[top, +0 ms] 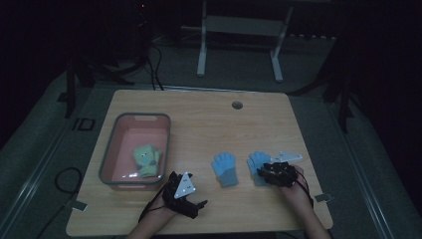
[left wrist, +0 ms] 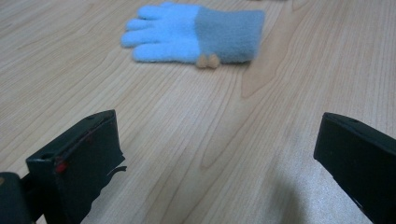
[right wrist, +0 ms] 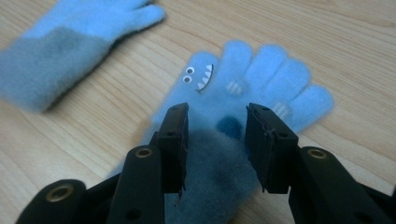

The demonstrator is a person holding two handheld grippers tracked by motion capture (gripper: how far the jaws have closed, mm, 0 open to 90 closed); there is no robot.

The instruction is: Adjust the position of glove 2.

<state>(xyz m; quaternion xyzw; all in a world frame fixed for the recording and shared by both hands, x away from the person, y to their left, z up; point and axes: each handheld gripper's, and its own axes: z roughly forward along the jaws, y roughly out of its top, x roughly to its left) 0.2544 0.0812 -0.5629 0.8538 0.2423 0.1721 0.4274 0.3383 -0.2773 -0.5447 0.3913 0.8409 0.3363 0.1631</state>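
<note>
The soft, light blue fleece glove with a monster face (right wrist: 233, 107) lay right of the pink plastic tub (top: 110, 149). Right gripper (right wrist: 217, 121) straddled its limp grey cuff, jaws apart, not yet pinching; the cuff looked the best hold.

a light wooden table (top: 199, 119) with rounded corners and a small round grommet hole (top: 237, 105) near its far edge carries a grey-rimmed pink bin (top: 110, 154) toward the left. two blue gloves with grey cuffs lie flat to the right, near each other: the plain glove (top: 225, 168) and the monster-face glove (top: 256, 164) (eyes and teeth printed on it).
</note>
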